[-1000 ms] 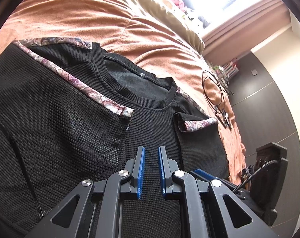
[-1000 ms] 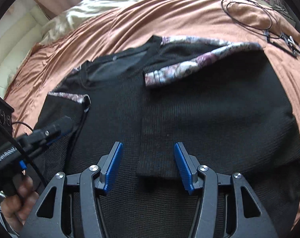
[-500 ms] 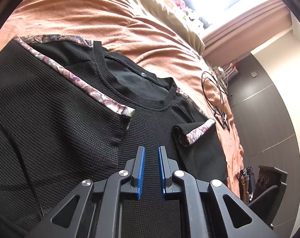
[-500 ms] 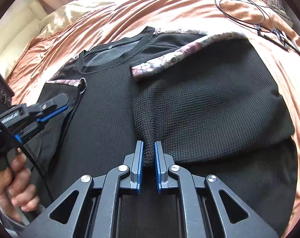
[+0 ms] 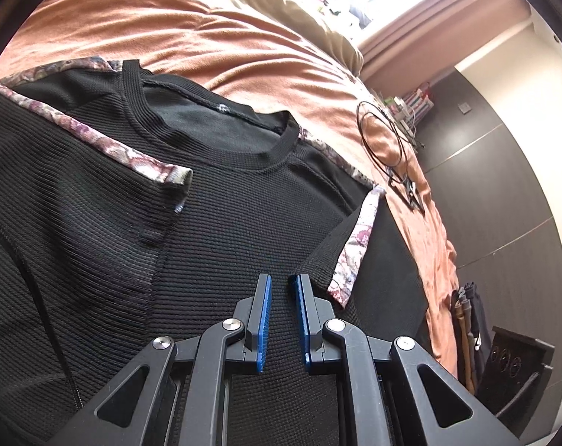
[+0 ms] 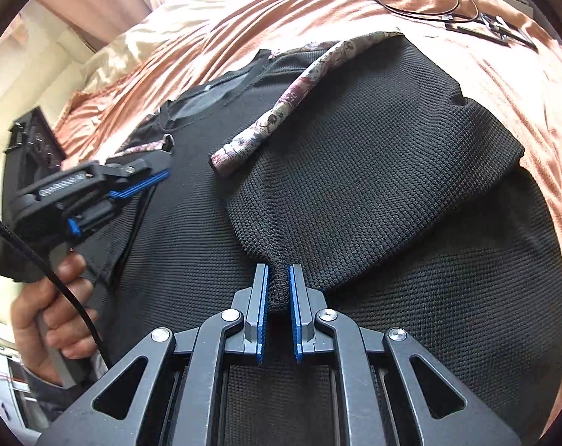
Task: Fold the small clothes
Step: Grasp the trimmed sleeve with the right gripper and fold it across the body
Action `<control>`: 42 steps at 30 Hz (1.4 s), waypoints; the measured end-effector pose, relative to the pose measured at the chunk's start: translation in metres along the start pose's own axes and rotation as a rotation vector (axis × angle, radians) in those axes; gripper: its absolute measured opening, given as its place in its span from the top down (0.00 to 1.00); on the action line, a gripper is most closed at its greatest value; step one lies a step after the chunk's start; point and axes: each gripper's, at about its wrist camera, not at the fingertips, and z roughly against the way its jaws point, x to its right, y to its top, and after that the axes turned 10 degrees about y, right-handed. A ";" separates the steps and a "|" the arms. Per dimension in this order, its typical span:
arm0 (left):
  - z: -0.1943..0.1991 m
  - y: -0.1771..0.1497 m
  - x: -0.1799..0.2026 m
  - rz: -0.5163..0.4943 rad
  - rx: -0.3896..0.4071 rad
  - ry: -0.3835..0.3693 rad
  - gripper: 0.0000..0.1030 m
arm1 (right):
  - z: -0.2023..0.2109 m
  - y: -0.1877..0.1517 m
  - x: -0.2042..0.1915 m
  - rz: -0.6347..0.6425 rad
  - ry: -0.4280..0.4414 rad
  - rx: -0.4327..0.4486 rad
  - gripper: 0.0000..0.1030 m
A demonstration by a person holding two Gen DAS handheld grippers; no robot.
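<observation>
A black waffle-knit shirt (image 5: 225,223) with floral sleeve trim (image 5: 355,245) lies flat on an orange bed cover (image 5: 206,37), neckline away from me. My right gripper (image 6: 278,271) is shut on the corner of the shirt's (image 6: 392,186) folded-over side flap, and the cloth bunches between the blue pads. The flap's floral cuff (image 6: 292,89) slants up across the chest. My left gripper (image 5: 283,286) hovers over the shirt's middle, shut, with nothing pinched. In the right wrist view the left gripper (image 6: 158,176) is over the other sleeve, held by a hand (image 6: 50,316).
A coiled black cable (image 5: 381,141) with small plugs lies on the bed cover (image 6: 504,55) beyond the shirt. Cream bedding (image 5: 299,3) is heaped at the bed's far end. Dark wardrobe doors (image 5: 504,204) and a black box (image 5: 515,364) stand past the bed's right edge.
The right gripper has shut on the flap's corner and pulled it toward the shirt's middle, and the floral cuff has swung with it. The left gripper has drifted sideways, still shut.
</observation>
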 end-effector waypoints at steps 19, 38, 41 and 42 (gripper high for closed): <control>0.006 0.001 0.019 -0.069 0.035 0.060 0.80 | 0.029 -0.007 0.052 -0.138 0.187 0.088 0.83; -0.033 0.008 0.084 -0.376 -0.020 0.330 0.54 | 0.081 -0.012 0.141 -0.398 0.224 0.280 0.54; -0.046 0.005 0.087 -0.424 -0.034 0.400 0.53 | 0.083 -0.011 0.149 -0.429 0.226 0.291 0.54; -0.050 0.005 0.086 -0.436 -0.035 0.421 0.53 | 0.082 -0.011 0.152 -0.441 0.229 0.293 0.54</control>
